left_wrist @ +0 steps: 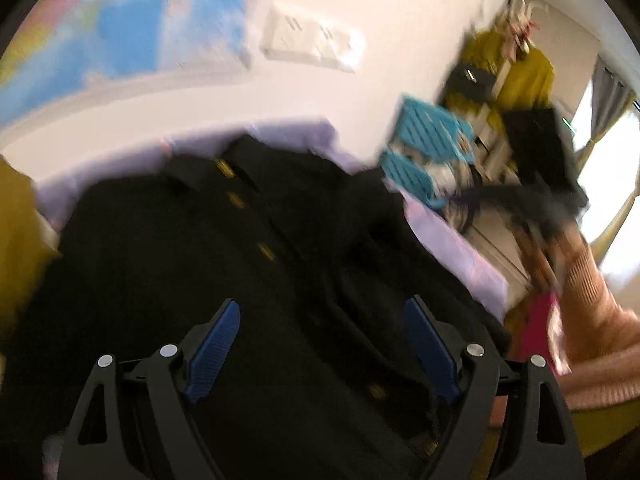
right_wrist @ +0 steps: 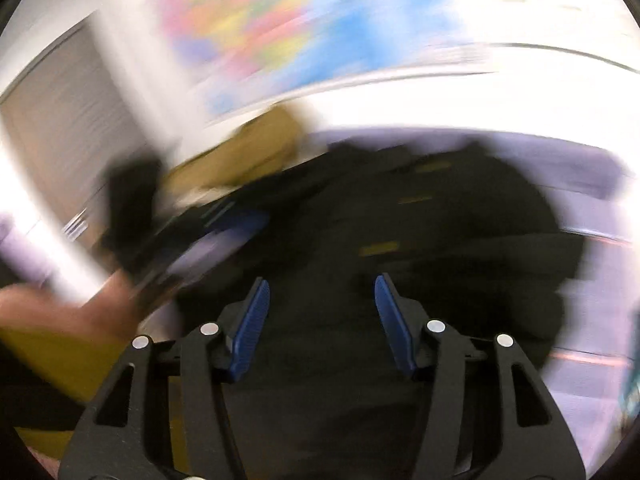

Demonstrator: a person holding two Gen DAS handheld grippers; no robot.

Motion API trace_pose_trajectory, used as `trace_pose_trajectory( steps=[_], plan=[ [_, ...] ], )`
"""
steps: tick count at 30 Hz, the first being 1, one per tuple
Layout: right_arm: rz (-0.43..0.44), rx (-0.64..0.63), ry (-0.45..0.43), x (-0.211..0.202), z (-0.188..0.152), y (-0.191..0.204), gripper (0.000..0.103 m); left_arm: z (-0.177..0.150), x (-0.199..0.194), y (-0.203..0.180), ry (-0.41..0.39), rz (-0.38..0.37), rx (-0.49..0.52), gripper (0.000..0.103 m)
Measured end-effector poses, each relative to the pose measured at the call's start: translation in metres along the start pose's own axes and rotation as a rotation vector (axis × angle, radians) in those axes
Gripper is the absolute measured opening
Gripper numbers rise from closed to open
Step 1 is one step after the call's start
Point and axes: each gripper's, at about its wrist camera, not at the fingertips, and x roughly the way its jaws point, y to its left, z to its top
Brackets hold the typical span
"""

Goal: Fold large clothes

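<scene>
Currently logged: one black coat with gold buttons, lying front-up on a lavender bed sheet, just ahead of and beneath both tools. Left hand-held gripper: jaws wide apart, nothing between the pads, poised over the lower front. Right hand-held gripper: jaws partly apart, also empty, over the hem end. Step, as I judge it: between grasps, fold not yet started. Next I need each tool to pinch an edge of cloth.
</scene>
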Motion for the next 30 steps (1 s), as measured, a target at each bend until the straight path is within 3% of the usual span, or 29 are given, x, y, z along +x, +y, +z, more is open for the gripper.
trace_pose_trajectory(
  steps=[1, 4, 6, 8, 9, 10, 12, 14, 18, 21, 23, 24, 25, 27, 29, 30],
  plan=[
    [-0.111, 0.082, -0.032, -0.01, 0.001, -0.035, 0.056, -0.004, 0.007, -0.004, 0.022, -0.016, 0.008, 0.082],
    [-0.187, 0.268, -0.041, -0.01, -0.005, -0.104, 0.056, -0.013, 0.032, -0.019, 0.088, -0.073, 0.027, 0.082],
    [-0.207, 0.324, 0.002, 0.005, -0.011, -0.137, 0.058, -0.012, 0.052, -0.023, 0.136, -0.08, 0.017, 0.081],
    [-0.198, 0.352, 0.021, 0.02, -0.016, -0.153, 0.068, -0.01, 0.067, -0.023, 0.168, -0.086, 0.0, 0.064],
    [-0.15, 0.378, 0.018, 0.028, -0.016, -0.161, 0.068, -0.008, 0.072, -0.022, 0.18, -0.109, -0.007, 0.043],
    [-0.115, 0.395, 0.011, 0.036, -0.012, -0.167, 0.068, -0.007, 0.075, -0.022, 0.185, -0.114, -0.013, 0.029],
    [-0.054, 0.405, 0.001, 0.05, -0.007, -0.173, 0.06, -0.003, 0.076, -0.022, 0.179, -0.097, 0.007, 0.012],
    [0.026, 0.4, 0.018, 0.059, 0.0, -0.17, 0.017, 0.006, 0.065, -0.019, 0.142, -0.06, 0.031, 0.011],
    [-0.012, 0.284, -0.045, 0.028, 0.026, -0.153, 0.013, 0.034, 0.03, 0.0, 0.059, 0.137, 0.115, 0.008],
    [-0.047, 0.217, -0.12, -0.008, 0.046, -0.149, 0.008, 0.055, 0.014, 0.015, 0.034, 0.315, 0.19, 0.01],
    [-0.121, 0.228, -0.085, -0.005, 0.048, -0.157, 0.008, 0.063, 0.015, 0.023, 0.042, 0.409, 0.245, 0.021],
    [-0.145, 0.249, -0.052, 0.002, 0.045, -0.164, 0.008, 0.065, 0.023, 0.029, 0.07, 0.493, 0.276, 0.046],
    [-0.163, 0.293, -0.011, 0.01, 0.04, -0.174, 0.008, 0.065, 0.028, 0.035, 0.08, 0.531, 0.272, 0.059],
    [-0.188, 0.324, 0.048, 0.026, 0.026, -0.185, 0.009, 0.063, 0.036, 0.056, 0.134, 0.437, 0.187, 0.06],
    [-0.195, 0.338, 0.041, 0.026, 0.018, -0.186, 0.018, 0.054, 0.037, 0.069, 0.161, 0.418, 0.117, 0.065],
    [-0.193, 0.344, 0.032, 0.025, 0.016, -0.186, 0.02, 0.05, 0.038, 0.075, 0.174, 0.418, 0.099, 0.075]
  ],
)
